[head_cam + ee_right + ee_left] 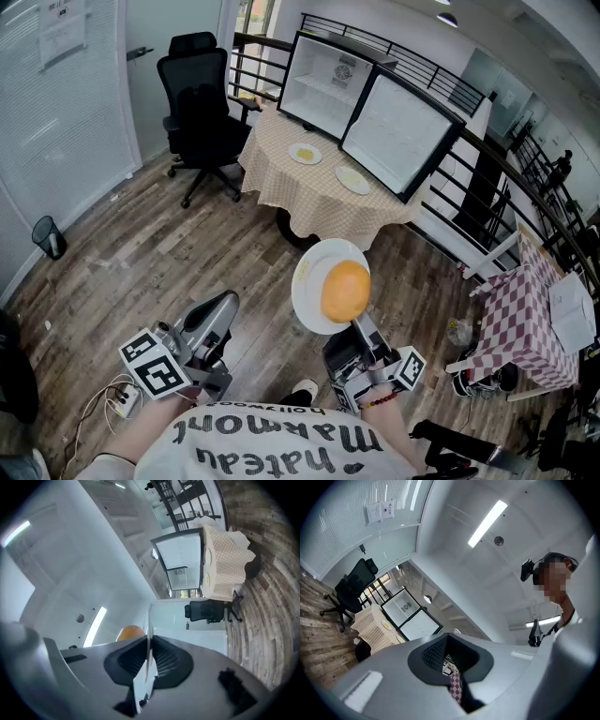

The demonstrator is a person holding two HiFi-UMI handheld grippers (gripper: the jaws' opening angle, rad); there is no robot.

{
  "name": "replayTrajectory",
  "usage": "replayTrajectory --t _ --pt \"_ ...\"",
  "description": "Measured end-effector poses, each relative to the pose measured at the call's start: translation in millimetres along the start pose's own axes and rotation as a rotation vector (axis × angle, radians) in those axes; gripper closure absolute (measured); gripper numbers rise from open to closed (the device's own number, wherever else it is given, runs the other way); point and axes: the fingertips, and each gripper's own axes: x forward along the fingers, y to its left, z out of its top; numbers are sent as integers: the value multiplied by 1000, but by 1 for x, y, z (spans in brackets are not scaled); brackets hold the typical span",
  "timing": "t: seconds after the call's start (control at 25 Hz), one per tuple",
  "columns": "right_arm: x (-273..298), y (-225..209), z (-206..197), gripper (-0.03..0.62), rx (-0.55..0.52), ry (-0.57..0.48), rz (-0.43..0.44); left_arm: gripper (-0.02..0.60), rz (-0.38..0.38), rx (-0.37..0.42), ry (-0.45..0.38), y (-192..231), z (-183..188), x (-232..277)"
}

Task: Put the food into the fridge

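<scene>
Right gripper (359, 328) is clamped on the near rim of the white plate (307, 279); in the right gripper view the rim sits edge-on between the pads. The round orange food (345, 291) rides on top of the plate, out over the wood floor and well short of the table (281, 183). Left gripper (221, 311) hangs low at my left, jaws drawn together on nothing. I read the step as the carry to the fridge (326, 82), which stands on the table with its door (398, 136) swung wide. To do it well, I would keep the plate level, since the food is round and looks free to roll. I'd walk it in slowly, clear the door edge, and slide the plate flat onto a shelf before letting go. Count: three plates, one in my grip and two on the cloth (305, 154) (353, 179), each with something flat and yellowish on it; one fridge; two grippers.
</scene>
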Motion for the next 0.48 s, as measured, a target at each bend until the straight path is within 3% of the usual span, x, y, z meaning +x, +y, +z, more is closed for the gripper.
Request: replayTrajectory --t 0.48 --pt "18 -3 -1 569 -18 -7 61 578 -5 52 -6 15 23 -1"
